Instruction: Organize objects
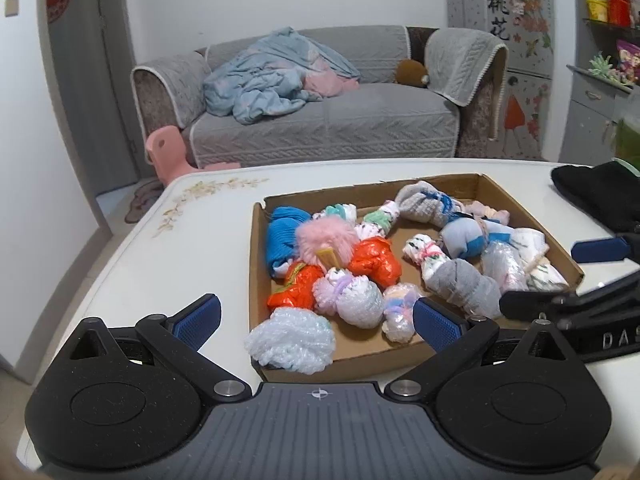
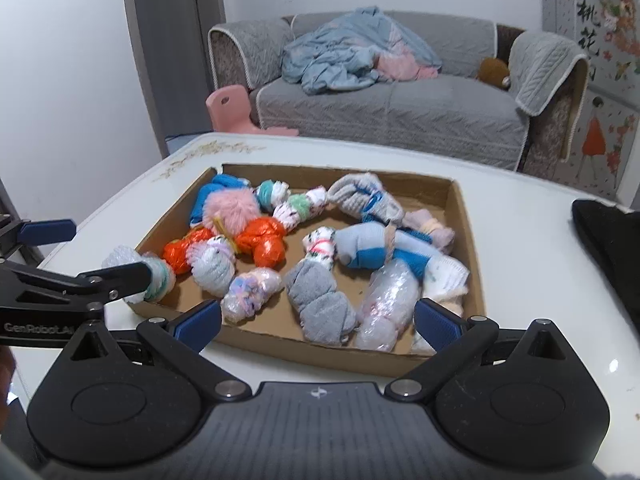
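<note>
Cardboard tray [image 1: 532, 220] near table [image 1: 132, 264] edge, tools apart

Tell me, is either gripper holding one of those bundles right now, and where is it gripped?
Nothing is held. The left gripper and the right gripper both stand open and empty above the near edge of the cardboard tray.

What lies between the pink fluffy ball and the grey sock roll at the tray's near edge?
In the right wrist view, an orange plastic bundle lies between the pink fluffy ball and the grey sock roll, then bare cardboard tray floor.
</note>
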Motion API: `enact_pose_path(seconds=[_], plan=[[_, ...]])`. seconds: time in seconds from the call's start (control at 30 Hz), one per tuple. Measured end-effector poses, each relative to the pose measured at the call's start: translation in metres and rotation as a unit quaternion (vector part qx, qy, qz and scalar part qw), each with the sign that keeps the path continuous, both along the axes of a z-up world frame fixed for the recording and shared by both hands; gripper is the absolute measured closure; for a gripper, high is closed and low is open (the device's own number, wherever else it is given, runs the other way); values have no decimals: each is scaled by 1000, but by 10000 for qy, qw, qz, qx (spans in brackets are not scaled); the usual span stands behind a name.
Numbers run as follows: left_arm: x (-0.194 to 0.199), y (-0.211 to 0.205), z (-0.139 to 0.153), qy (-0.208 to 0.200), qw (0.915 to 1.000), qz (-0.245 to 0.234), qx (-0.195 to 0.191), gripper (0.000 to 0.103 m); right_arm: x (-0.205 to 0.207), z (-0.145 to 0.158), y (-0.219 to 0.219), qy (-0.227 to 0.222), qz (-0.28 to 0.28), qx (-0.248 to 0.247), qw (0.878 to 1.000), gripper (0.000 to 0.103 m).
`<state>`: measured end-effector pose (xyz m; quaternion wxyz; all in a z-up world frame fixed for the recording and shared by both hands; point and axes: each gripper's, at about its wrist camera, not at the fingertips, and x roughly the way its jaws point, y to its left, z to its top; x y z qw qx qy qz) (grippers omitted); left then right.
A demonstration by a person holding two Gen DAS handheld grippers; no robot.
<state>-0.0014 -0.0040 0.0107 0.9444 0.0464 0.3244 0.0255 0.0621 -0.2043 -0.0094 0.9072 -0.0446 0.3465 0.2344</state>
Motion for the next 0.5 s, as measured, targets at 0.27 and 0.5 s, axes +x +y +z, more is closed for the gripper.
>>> enact_pose_path(seconds=[0.27, 0.5], plan=[[-14, 1, 6, -176, 9997, -46, 184, 1, -1, 4, -4, -21, -38, 90, 10000, 1], [-17, 9, 13, -242, 9997, -27, 90, 1, -4, 5, 2, -40, 26, 29, 10000, 1]])
